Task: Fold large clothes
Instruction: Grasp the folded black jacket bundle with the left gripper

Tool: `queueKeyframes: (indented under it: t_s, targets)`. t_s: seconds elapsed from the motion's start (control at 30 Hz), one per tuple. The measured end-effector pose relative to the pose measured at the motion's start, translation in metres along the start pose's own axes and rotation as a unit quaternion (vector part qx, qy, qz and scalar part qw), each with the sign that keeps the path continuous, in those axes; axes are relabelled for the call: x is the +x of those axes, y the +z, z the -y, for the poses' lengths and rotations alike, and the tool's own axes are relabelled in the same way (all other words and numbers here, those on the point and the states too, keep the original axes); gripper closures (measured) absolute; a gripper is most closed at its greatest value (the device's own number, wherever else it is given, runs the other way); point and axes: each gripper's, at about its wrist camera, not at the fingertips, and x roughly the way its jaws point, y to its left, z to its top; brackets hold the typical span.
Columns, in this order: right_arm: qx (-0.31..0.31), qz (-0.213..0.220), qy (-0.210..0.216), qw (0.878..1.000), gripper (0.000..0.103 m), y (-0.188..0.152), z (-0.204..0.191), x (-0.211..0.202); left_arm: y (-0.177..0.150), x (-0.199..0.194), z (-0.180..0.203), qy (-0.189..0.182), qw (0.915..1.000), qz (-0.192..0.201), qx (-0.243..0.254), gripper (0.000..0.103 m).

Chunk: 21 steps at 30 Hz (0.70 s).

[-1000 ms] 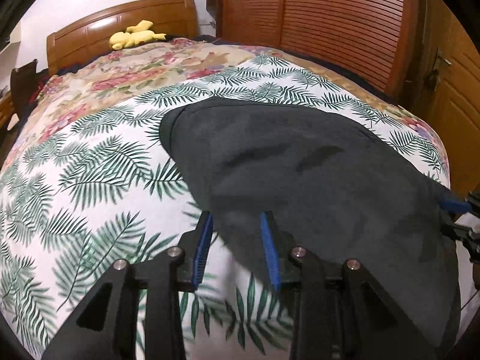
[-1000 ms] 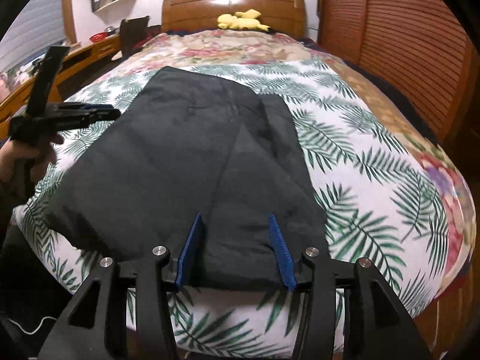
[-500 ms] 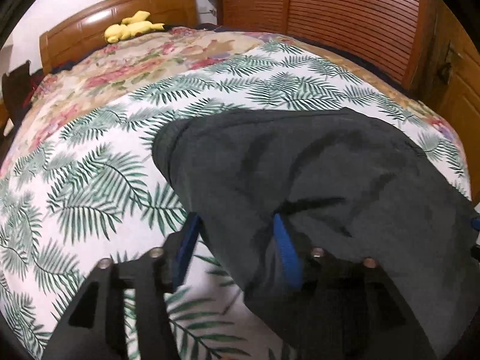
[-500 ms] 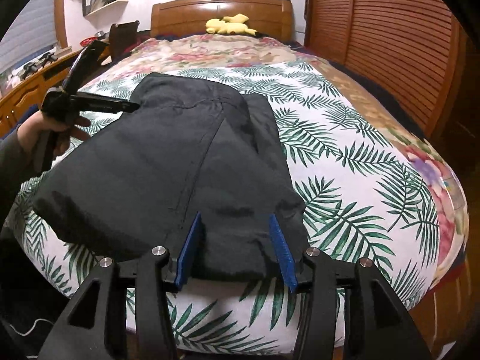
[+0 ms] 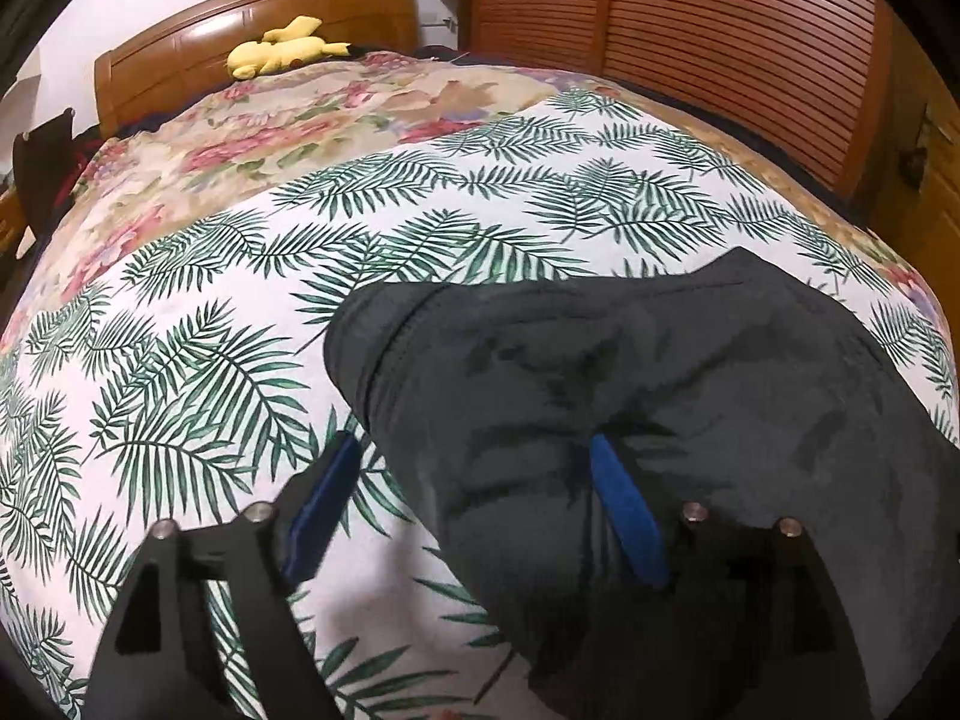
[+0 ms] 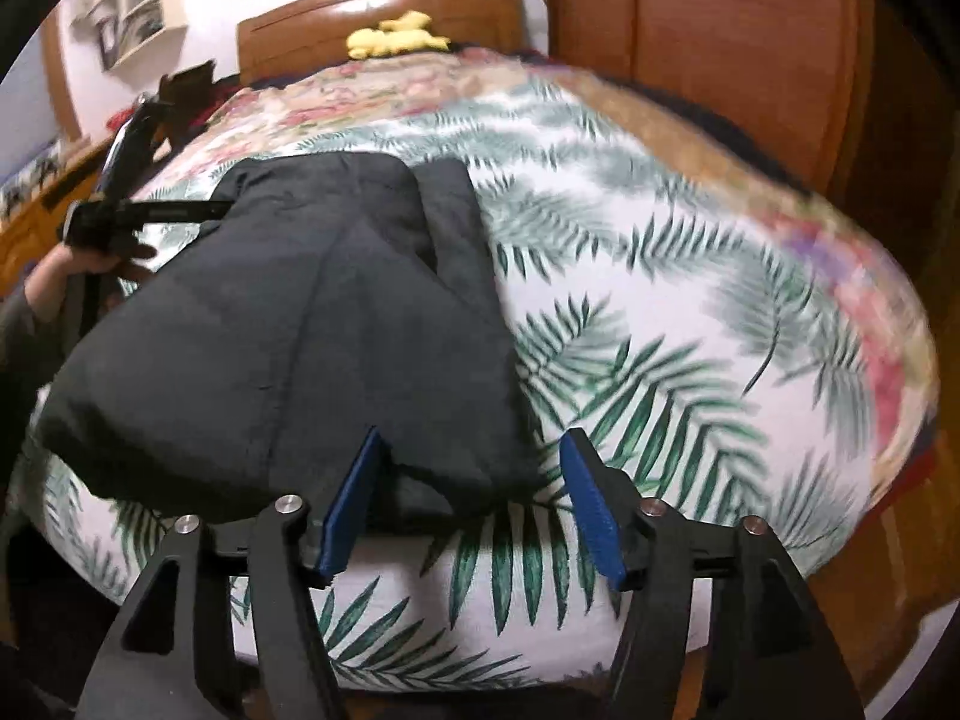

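Dark garment point(image 6: 312, 354) sprawls on the bed point(image 6: 690, 312), bunched near the foot edge, well short of the headboard point(image 5: 252, 42). Left gripper point(image 5: 474, 480) spread wide, cloth draped between its blue fingers point(image 5: 624, 510) and over the right one. Right gripper point(image 6: 468, 468) gapes too, the garment's near corner sitting between its fingers, nothing pinched. Yellow plush toy point(image 5: 282, 51) lies against the headboard.
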Motion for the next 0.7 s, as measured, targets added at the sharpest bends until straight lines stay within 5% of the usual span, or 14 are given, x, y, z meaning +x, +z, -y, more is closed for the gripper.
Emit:
queueKeyframes:
  t_s: [0.17, 0.33, 0.43, 0.57, 0.6, 0.7]
  targets:
    - [0.024, -0.023, 0.035, 0.999, 0.031, 0.003, 0.006, 0.017, 0.004, 0.009, -0.010, 0.002, 0.9999, -0.007, -0.012, 0.002]
    - [0.040, -0.026, 0.072, 0.996, 0.032, 0.010, 0.001, 0.025, 0.006, 0.013, -0.013, -0.010, 0.9997, 0.001, -0.023, 0.001]
    - [0.038, -0.028, 0.091, 0.995, 0.047, 0.014, -0.005, 0.029, 0.006, 0.012, -0.012, -0.013, 0.9996, 0.008, -0.025, 0.004]
    - [0.011, -0.024, 0.110, 0.994, 0.076, 0.014, -0.014, 0.028, 0.009, 0.006, -0.006, -0.036, 0.9990, 0.013, -0.021, 0.041]
    - [0.006, -0.018, 0.112, 0.994, 0.080, 0.015, -0.015, 0.025, 0.011, 0.005, -0.004, -0.034, 0.9991, 0.014, -0.021, 0.057]
    - [0.020, 0.021, 0.123, 0.992, 0.086, 0.016, -0.013, 0.011, 0.018, -0.004, 0.002, -0.033, 0.9992, 0.014, -0.018, 0.082]
